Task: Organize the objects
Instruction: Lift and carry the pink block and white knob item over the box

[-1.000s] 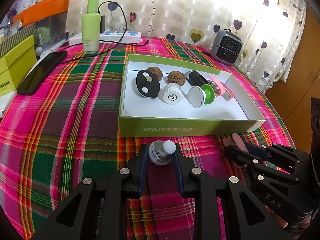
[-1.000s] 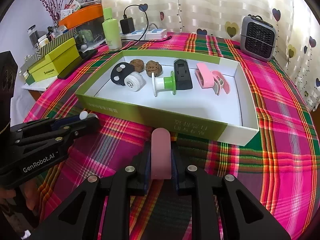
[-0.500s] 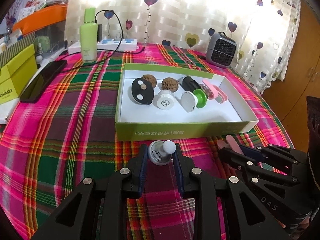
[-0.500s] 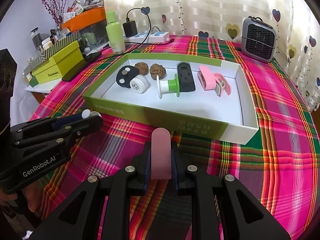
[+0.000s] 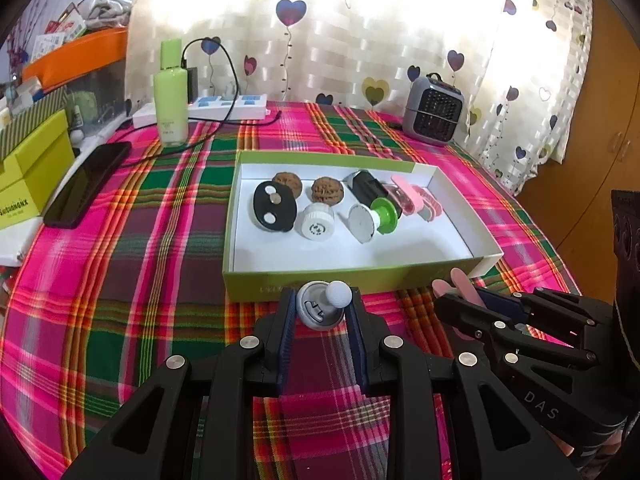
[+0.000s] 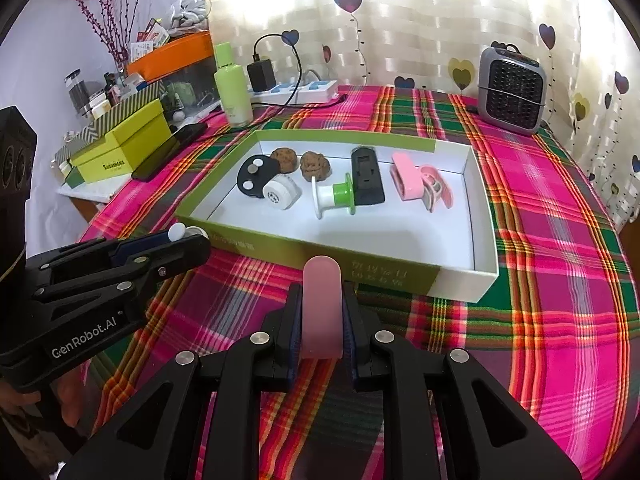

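Judging by the green box (image 6: 486, 276), already holding seven items, two remain: left gripper (image 5: 320, 314) clamps a grey knob (image 5: 320, 310), right gripper (image 6: 321, 312) pinches a pink clip (image 6: 321, 312), both just short of its front wall

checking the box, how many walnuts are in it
2, both at the back of the box: one walnut behind the black oval piece, the other walnut just to its right. None seem hidden.
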Demonstrator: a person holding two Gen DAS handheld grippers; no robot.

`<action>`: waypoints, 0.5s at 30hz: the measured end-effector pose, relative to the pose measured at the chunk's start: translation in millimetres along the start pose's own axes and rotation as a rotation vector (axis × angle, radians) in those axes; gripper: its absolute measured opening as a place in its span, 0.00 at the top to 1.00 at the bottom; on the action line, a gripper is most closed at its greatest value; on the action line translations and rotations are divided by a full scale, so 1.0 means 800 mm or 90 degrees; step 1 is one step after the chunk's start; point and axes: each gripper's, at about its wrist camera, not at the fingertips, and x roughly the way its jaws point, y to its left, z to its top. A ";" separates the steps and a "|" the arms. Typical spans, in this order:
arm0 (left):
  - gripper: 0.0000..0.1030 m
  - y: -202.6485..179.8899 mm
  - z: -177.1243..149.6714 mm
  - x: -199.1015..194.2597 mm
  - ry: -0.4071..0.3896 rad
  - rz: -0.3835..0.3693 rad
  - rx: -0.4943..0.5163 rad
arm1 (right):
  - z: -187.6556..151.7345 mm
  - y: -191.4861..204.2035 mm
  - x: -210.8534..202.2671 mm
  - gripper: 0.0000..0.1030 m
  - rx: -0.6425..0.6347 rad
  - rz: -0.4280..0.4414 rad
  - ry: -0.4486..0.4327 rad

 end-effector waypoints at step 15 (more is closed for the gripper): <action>0.78 -0.006 0.029 0.010 -0.008 -0.005 0.004 | 0.027 -0.023 -0.004 0.82 0.014 -0.009 -0.023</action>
